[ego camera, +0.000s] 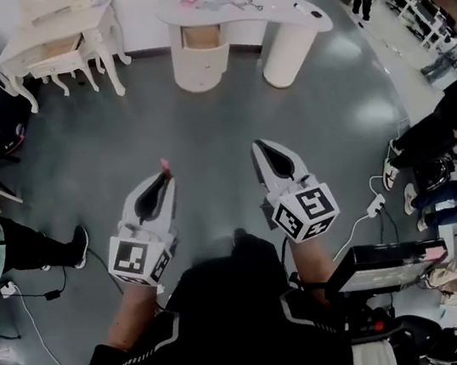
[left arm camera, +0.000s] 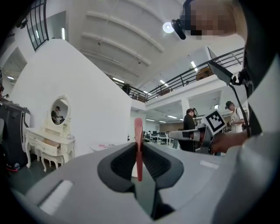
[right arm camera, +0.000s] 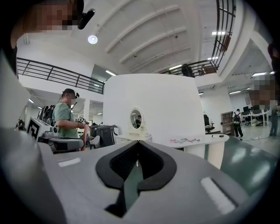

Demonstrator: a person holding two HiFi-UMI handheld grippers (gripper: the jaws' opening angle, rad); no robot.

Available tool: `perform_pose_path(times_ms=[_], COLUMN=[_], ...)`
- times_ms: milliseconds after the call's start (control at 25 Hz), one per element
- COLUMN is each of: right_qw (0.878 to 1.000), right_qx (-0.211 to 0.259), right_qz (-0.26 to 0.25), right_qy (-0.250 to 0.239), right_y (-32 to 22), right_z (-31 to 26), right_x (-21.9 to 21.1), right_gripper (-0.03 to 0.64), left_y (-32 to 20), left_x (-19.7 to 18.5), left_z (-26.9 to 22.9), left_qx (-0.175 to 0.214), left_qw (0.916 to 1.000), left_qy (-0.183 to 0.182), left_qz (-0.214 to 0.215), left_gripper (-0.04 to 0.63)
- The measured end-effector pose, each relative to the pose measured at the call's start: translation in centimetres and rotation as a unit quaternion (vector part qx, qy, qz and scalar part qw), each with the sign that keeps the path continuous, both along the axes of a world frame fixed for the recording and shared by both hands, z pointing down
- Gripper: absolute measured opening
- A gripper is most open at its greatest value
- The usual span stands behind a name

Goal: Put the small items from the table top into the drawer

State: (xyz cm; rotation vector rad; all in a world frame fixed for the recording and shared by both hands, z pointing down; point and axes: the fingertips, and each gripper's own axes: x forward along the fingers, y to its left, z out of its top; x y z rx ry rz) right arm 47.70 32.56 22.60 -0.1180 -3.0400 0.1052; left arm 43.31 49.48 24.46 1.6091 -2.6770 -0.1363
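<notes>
Two grippers point forward, side by side, toward the far table (ego camera: 269, 3): left gripper (ego camera: 164, 172) clamps a thin pink stick (left arm camera: 138, 148); right gripper (ego camera: 261, 146) has its jaws together, empty.

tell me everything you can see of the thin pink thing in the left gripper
The thin pink thing is a slim, flat, reddish-pink strip, seen edge-on, so what it is cannot be told. It looks like plastic. It stands upright between the closed jaws of the left gripper; its lower part is pinched by the dark pads and its rounded tip sticks out past them. Only the pads touch it. It hangs above the grey floor, well short of the white table.
</notes>
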Motion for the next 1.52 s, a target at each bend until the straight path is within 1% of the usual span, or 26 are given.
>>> perform_pose_path(times_ms=[120, 280, 520, 680, 880, 1120, 1360, 1520], right_qw=[1.0, 1.0, 0.999, 0.999, 0.998, 0.998, 0.998, 0.998], right_qx=[0.002, -0.004, -0.011, -0.016, -0.022, -0.029, -0.038, -0.043], right_qz=[-0.006, -0.015, -0.031, -0.039, -0.043, -0.048, -0.045, -0.04], right_qy=[-0.005, -0.016, -0.026, -0.025, -0.029, -0.034, -0.032, -0.021], right_y=[-0.6, -2.7, -7.8, -11.8, -16.4, -21.2, -23.5, -24.2], right_z=[-0.1, 0.1, -0.5, -0.7, -0.8, -0.8, 0.0, 0.6], right_x=[-1.8, -5.8, -11.6, -14.9, -17.5, -19.8, -21.6, -23.6], right_gripper=[0.003, 0.002, 0.003, 0.003, 0.003, 0.002, 0.002, 0.002], left_y=[-1.0, -3.1, -8.0, -11.8, -16.1, -20.4, -22.8, -24.3], left_x=[-1.8, -5.6, -10.8, -14.1, -16.8, -19.1, -20.9, -23.0], left_z=[0.1, -0.1, -1.0, -1.4, -1.4, -1.8, -1.5, -1.2], left_qx=[0.0, -0.001, -0.01, -0.014, -0.02, -0.03, -0.054, -0.051], left_qw=[1.0, 0.9999, 0.9996, 0.9994, 0.999, 0.9982, 0.9973, 0.998], left_qy=[-0.001, -0.006, -0.011, -0.008, -0.002, 0.002, 0.006, 0.013], left_qz=[0.001, -0.012, -0.025, -0.032, -0.04, -0.053, -0.049, -0.036], left_gripper=[0.044, 0.044, 0.044, 0.044, 0.044, 0.044, 0.044, 0.044])
